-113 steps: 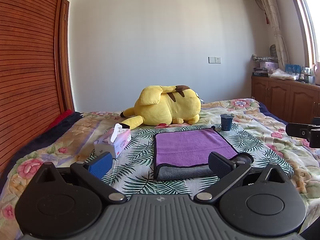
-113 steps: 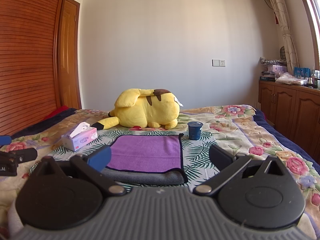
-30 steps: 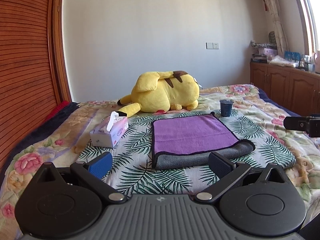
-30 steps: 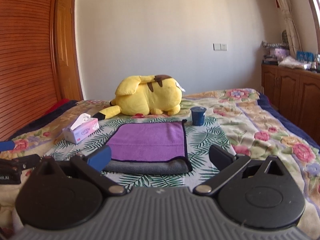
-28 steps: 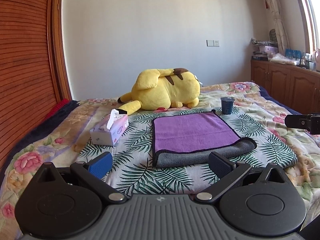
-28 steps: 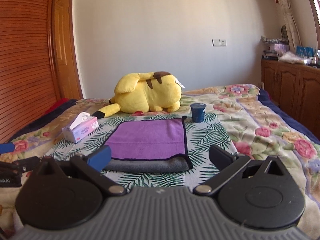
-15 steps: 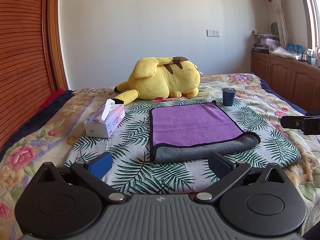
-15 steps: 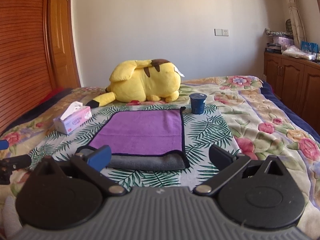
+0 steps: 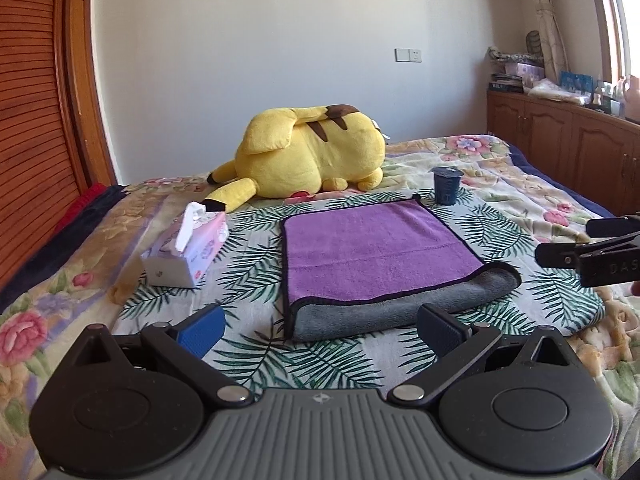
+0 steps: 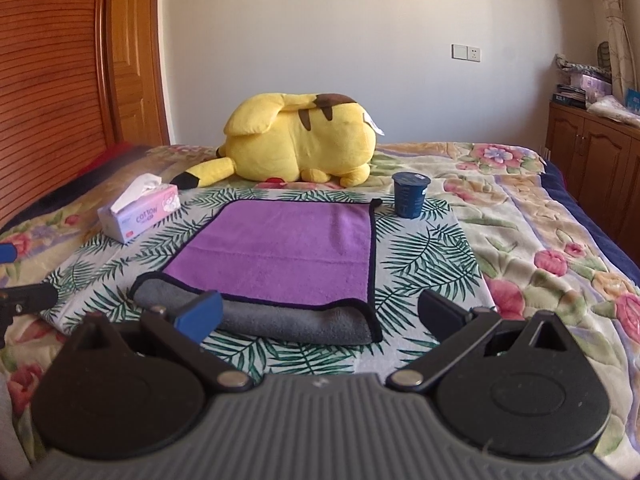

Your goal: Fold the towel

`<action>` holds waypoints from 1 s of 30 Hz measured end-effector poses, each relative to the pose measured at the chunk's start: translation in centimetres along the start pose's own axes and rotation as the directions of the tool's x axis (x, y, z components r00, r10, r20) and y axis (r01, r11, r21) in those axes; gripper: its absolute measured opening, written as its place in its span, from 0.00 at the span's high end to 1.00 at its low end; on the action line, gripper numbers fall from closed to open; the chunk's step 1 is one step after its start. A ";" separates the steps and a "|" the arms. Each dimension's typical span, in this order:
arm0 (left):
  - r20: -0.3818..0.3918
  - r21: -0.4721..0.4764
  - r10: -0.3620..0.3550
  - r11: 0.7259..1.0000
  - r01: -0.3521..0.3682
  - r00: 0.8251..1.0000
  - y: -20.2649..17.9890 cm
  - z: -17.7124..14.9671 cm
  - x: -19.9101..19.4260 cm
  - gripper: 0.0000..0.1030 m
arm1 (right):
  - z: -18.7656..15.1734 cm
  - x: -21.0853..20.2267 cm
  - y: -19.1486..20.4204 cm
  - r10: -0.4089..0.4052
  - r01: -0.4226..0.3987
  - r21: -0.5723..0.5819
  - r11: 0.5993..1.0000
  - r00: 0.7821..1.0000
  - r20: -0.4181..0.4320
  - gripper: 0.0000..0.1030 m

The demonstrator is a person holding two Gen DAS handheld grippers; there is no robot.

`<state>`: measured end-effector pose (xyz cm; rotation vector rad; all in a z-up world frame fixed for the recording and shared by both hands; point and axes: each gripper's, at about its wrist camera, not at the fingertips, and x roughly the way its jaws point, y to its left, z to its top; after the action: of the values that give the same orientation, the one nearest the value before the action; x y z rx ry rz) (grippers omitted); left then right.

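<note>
A purple towel (image 9: 372, 250) with a black hem lies flat on the leaf-print cloth on the bed, its near edge turned up to show the grey underside. It also shows in the right wrist view (image 10: 280, 256). My left gripper (image 9: 320, 326) is open and empty, just short of the towel's near left edge. My right gripper (image 10: 318, 316) is open and empty, over the towel's near right edge. The right gripper's fingers (image 9: 588, 254) show at the right edge of the left wrist view.
A yellow plush toy (image 9: 308, 152) lies behind the towel. A tissue box (image 9: 188, 248) sits to the towel's left, a dark blue cup (image 9: 447, 185) at its far right corner. Wooden cabinets (image 9: 560, 144) stand at the right, a slatted wooden wall (image 9: 36, 120) at the left.
Both grippers have moved forward and lower toward the towel's near edge, which now looks larger and closer. Both stay open. The towel has not moved.
</note>
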<state>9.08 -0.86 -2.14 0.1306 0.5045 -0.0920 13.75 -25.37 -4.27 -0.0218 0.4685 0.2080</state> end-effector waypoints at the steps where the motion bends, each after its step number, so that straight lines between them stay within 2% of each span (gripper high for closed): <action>1: 0.000 0.000 -0.007 1.000 0.007 1.000 0.0 0.1 0.2 0.17 | 0.1 0.2 -0.1 0.002 -0.002 0.001 1.000 1.000 -0.002 0.00; 10: -0.023 0.032 -0.027 0.999 0.028 0.999 -0.3 0.5 2.7 0.17 | 0.4 2.4 -1.0 0.012 -0.011 0.007 1.000 0.999 -0.034 0.00; 20: -0.066 0.023 -0.058 0.998 0.059 0.996 0.1 0.4 5.6 0.20 | 0.2 4.7 -0.9 0.017 -0.020 -0.034 0.999 0.996 -0.082 0.00; 26: -0.092 0.012 -0.068 0.997 0.070 0.993 0.4 0.4 7.4 0.24 | 0.0 6.0 -0.8 0.030 -0.036 -0.048 0.998 0.993 -0.111 0.00; 30: -0.110 -0.005 -0.084 0.996 0.084 0.990 0.9 0.4 8.6 0.30 | -0.1 7.0 -1.0 0.037 -0.044 -0.052 0.998 0.990 -0.133 0.00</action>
<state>16.86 -0.49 -5.86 0.1142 0.6202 -0.1674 20.06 -24.99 -7.52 -0.0796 0.5950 0.2605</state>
